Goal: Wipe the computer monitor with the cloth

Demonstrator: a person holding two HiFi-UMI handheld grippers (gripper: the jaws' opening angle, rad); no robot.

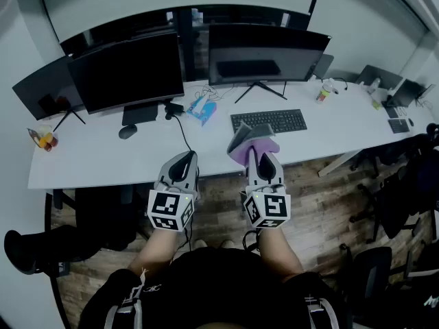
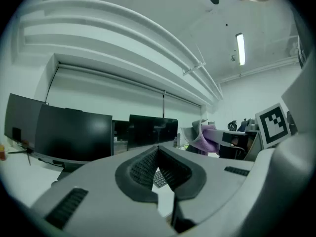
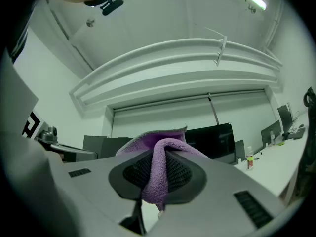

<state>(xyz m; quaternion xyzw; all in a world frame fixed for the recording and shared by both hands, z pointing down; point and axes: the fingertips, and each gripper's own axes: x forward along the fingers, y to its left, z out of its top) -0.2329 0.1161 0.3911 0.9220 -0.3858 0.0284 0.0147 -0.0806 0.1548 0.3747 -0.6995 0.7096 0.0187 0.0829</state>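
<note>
A purple and grey cloth [image 1: 252, 142] is pinched in my right gripper [image 1: 261, 157], which is shut on it over the desk's front edge, near the keyboard [image 1: 269, 120]. In the right gripper view the cloth [image 3: 159, 174] folds out between the jaws, with a dark monitor [image 3: 212, 139] behind it. My left gripper [image 1: 182, 163] hangs beside it to the left, shut and holding nothing; its jaws meet in the left gripper view [image 2: 158, 169]. Three dark monitors stand at the back of the desk: left [image 1: 41, 91], middle [image 1: 127, 70], right [image 1: 267, 53].
A white desk [image 1: 103, 149] carries a mouse [image 1: 127, 131], a blue tissue pack [image 1: 202, 110], cables, a bottle [image 1: 322, 92] and small items at the far right. Black chairs [image 1: 391, 197] stand on the wood floor to the right. A person's legs show below.
</note>
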